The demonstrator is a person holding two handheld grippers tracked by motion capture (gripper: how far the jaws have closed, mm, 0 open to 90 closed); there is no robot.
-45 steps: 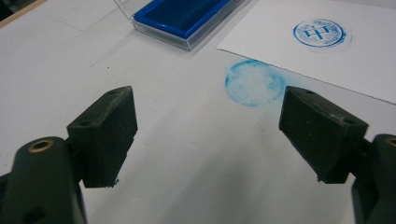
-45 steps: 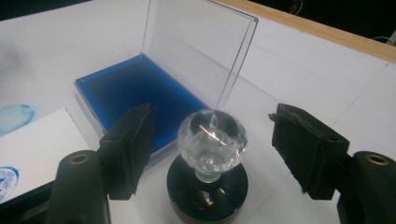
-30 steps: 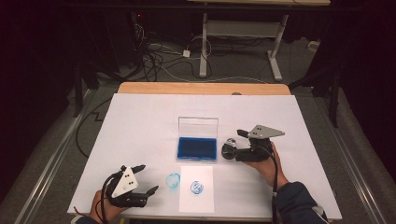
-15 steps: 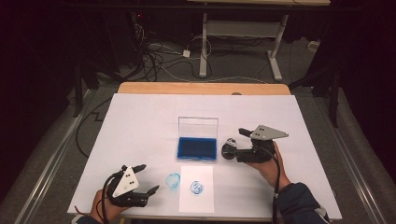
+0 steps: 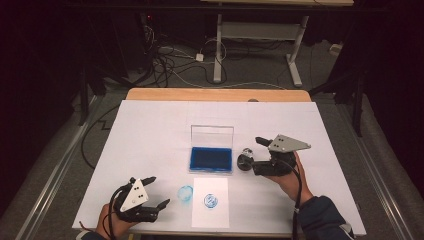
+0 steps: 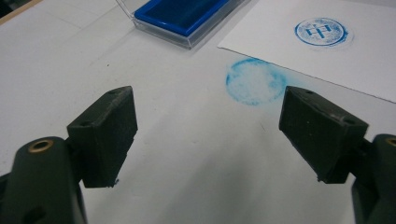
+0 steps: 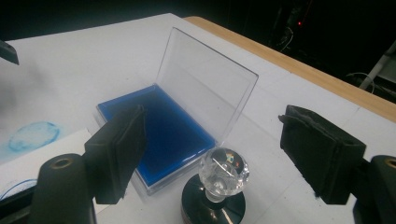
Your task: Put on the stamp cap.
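1. High view: the stamp stands upright on the worktop, just right of the open ink pad. The right gripper hovers at it, jaws spread. The left gripper rests empty and spread, near left.

2. Left gripper view: a blue smudge lies beside the stamped paper.

3. Right gripper view: the stamp's long axis is vertical, with the faceted clear knob uppermost. It is probably hard, light and slippery; take hold at the neck beneath the knob.

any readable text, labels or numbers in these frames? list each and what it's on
Stamped blue round seal on the paper sheet: two letter-like strokes in the middle, perhaps "PH", too blurred to be sure; ring lettering unreadable.
Blue round smudge on the table cover: no text.
Ink pad case, stamp, grippers: no labels legible.
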